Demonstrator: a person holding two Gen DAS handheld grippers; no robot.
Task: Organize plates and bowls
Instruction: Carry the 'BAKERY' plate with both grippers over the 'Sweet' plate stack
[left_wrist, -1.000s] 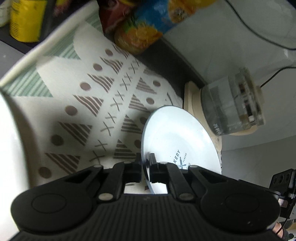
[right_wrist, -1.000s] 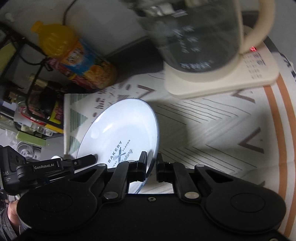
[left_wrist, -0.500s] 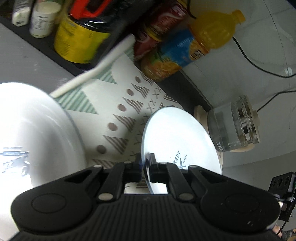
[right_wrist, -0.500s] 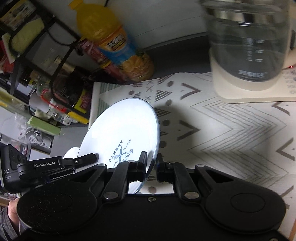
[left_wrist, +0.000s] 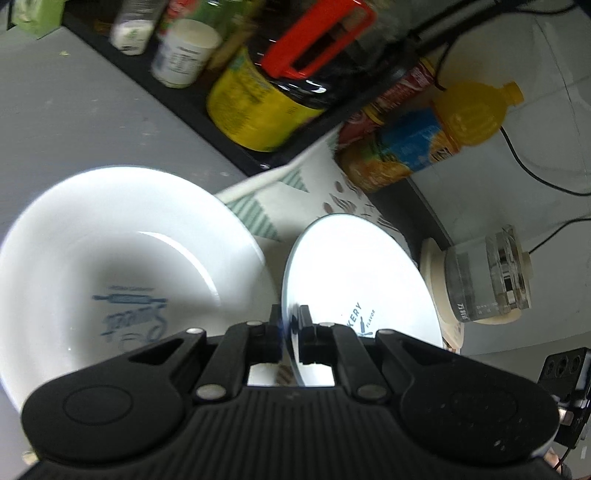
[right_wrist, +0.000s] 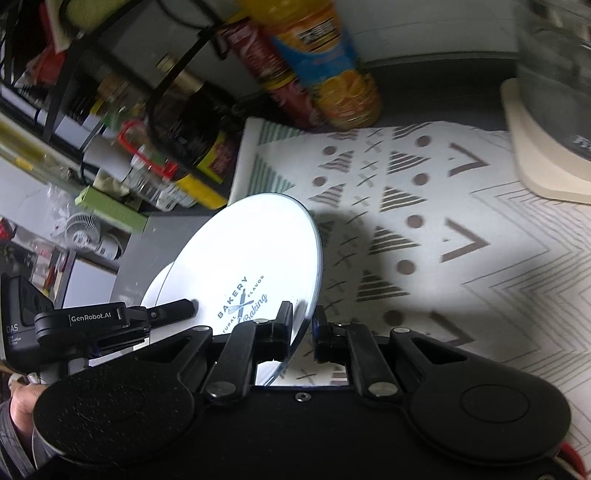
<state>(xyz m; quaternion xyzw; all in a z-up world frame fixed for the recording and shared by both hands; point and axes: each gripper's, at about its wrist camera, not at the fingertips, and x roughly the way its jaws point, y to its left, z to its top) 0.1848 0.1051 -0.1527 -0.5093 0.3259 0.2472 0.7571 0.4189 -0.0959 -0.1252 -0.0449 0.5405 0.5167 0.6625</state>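
Observation:
A white plate with blue "Bakery" print is held in the air by both grippers, one on each side of its rim. My left gripper is shut on its near edge. My right gripper is shut on the opposite edge of the same plate. The left gripper's body shows in the right wrist view. A white bowl with blue "Sweet" print sits on the grey counter, just left of the held plate.
A patterned mat covers the counter. A glass kettle stands on its cream base. An orange juice bottle and a red can stand at the back. A black rack holds jars and bottles.
Both grippers have carried the plate left, away from the kettle and off the mat's middle. The white bowl has come fully into the left wrist view.

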